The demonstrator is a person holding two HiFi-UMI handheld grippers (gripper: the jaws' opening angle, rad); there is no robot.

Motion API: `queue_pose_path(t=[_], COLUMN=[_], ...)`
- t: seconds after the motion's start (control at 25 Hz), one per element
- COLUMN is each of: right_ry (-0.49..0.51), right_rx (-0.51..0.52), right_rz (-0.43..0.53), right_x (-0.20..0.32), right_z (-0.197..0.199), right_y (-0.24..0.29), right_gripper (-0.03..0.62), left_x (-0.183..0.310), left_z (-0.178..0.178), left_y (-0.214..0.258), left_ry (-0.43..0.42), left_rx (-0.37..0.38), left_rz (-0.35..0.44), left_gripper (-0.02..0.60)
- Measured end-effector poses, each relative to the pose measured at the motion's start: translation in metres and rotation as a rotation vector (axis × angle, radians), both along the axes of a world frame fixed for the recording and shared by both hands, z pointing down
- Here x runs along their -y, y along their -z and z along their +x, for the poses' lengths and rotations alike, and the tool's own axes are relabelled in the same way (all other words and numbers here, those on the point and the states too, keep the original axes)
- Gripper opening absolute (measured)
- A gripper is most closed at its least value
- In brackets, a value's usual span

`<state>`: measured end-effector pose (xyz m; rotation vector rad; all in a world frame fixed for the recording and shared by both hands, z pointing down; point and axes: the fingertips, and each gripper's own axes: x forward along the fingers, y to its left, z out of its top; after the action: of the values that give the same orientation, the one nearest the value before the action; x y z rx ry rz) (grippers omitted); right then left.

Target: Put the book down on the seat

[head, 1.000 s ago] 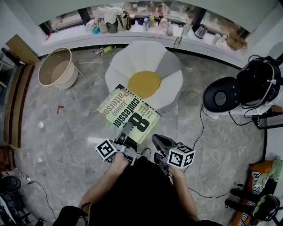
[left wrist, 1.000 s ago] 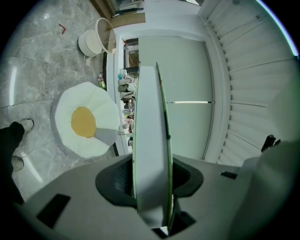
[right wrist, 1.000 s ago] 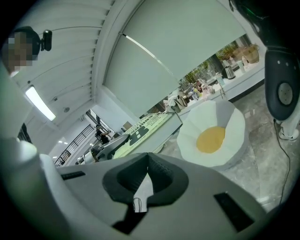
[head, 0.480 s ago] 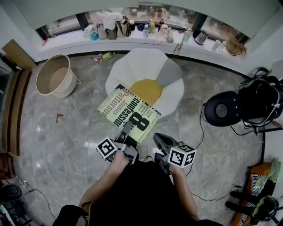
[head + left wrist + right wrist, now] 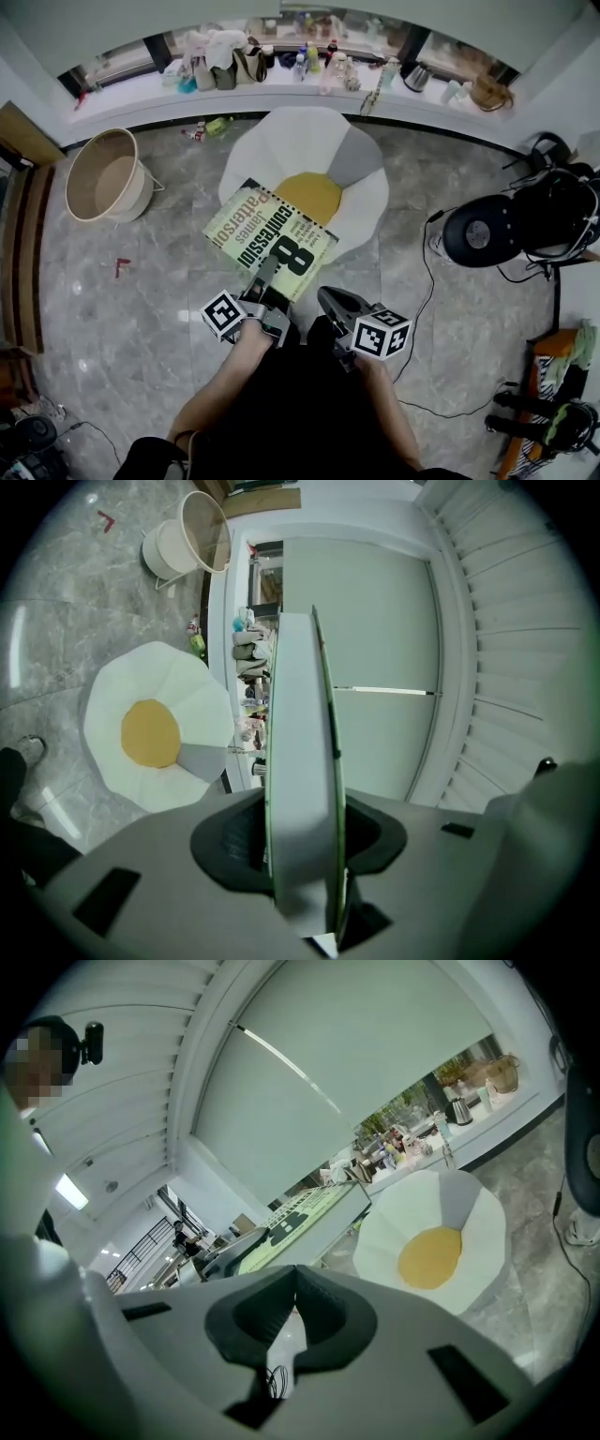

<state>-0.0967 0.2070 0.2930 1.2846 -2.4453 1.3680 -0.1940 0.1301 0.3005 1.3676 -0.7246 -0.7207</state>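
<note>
Grey marble floor point(image 5: 112, 309) ran across frame; egg-shaped seat point(image 5: 366, 187) sat upper centre. Left gripper point(image 5: 267, 274) clamped book point(image 5: 267, 242) by near edge, flat over seat's lower-left rim, probably for level set-down. Right gripper point(image 5: 325, 294) was closed, empty, beside book at lower centre.

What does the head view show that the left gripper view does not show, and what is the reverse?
Only the head view: the printed cover of the book, the person's arms and a black chair at the right. Only the left gripper view: the book's page edge clamped between the jaws of the left claw. Both: the white seat with its yellow centre, and the beige tub on the floor.
</note>
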Motion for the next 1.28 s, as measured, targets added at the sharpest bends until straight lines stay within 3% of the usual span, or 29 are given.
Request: queue_pose_path(t=[0.12,0.44,1.28], right_ry=[-0.021,-0.009,0.128], right_rx=[-0.003,0.01,0.066], right_rz=[-0.013,-0.014,0.059], right_x=[0.007,0.04,0.174], right_z=[0.002,0.015,0.137], right_y=[-0.004,-0.008,0.009], right_gripper=[0.015,0.015,0.015], left_x=[0.007,0.031,0.143], left_z=[-0.001,0.015,0.142], left_y=[-0.002,-0.016,-0.001], left_ry=[0.001,0.007,0.105], left_rx=[-0.038,-0.003,-0.002], left_rz=[-0.022,-0.059,-0.021], left_gripper=[0.172,0.172,0.172])
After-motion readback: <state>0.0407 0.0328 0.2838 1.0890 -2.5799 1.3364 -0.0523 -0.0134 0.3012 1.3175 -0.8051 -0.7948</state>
